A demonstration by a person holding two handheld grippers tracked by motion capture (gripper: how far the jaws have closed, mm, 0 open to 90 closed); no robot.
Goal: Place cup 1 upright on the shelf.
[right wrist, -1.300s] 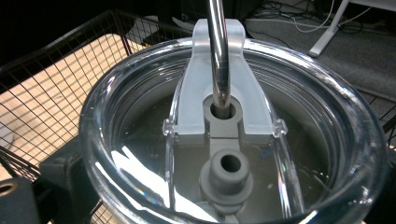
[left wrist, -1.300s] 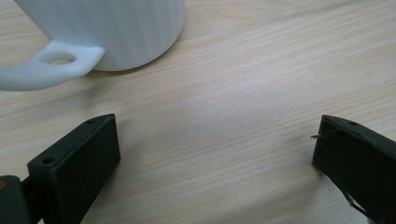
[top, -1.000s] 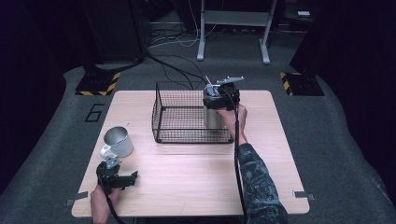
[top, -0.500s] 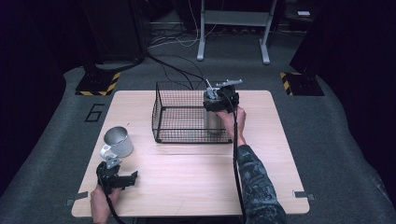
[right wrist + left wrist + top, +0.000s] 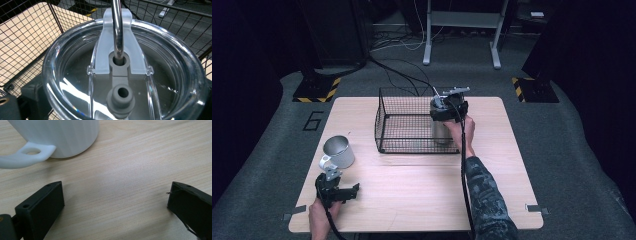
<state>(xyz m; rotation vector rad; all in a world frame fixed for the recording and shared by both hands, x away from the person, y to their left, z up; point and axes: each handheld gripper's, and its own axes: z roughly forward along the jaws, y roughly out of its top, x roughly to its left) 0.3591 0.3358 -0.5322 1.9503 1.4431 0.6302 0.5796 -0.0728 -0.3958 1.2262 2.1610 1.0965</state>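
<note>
From above, my right gripper (image 5: 446,111) clamps the tumbler (image 5: 441,129) in the basket's (image 5: 384,117) right end. Left gripper view: jaws wide apart, mug (image 5: 57,135) just ahead. Right gripper view: clear lid (image 5: 125,72) and straw (image 5: 117,27); steel looks rigid, slick, so I grip the body, not the lid.

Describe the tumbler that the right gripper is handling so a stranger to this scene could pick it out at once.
Start at the wooden table and find the black wire basket near its far edge. At the basket's right end stands the metal tumbler, gripped by the right gripper. Unlike the open, handled mug at the table's left, it has a clear lid with a metal straw.
</note>
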